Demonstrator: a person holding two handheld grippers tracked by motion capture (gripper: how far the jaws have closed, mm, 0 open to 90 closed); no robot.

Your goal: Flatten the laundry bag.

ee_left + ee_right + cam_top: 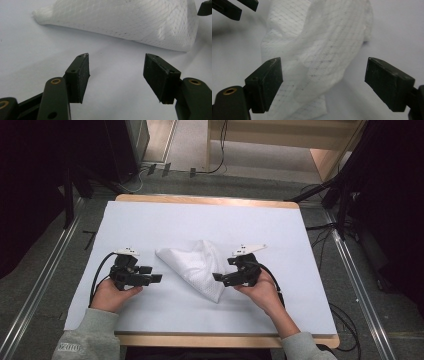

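We note the white mesh cloth (196, 266) lying crumpled mid-worktop (280, 227). Left claw (155, 274) sits beside its left edge, jaws apart, gripping nothing. Right claw (219, 279) sits at its right edge, jaws apart, straddling cloth without contact.

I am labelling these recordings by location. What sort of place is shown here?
Probably a lab or recording studio, not a home: a white-topped table stands between black curtains, with floor rails and loose cables around it. On it lies one white cloth.
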